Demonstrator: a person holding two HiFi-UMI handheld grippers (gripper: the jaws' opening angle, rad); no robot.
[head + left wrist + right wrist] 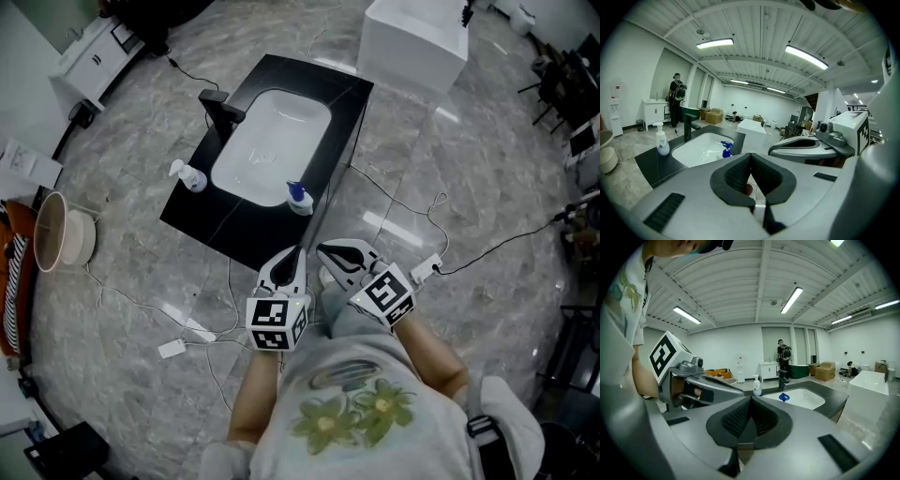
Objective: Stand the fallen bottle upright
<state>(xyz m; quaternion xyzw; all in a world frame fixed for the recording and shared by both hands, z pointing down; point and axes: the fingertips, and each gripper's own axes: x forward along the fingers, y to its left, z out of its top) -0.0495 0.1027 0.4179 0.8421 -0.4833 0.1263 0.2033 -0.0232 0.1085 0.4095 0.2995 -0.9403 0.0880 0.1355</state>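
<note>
Bottle (pixel 299 197): blue spray head, pale body

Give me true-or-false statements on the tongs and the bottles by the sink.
The left tongs and right tongs are both shut and empty. True.
The white pump bottle stands upright on the counter. True.
The right tongs hold the blue-capped bottle. False: it sits at the sink's edge, apart from both tongs.
The faucet is white. False: it is dark.
Both tongs hover over the sink. False: they are short of the counter, close to the person.
</note>
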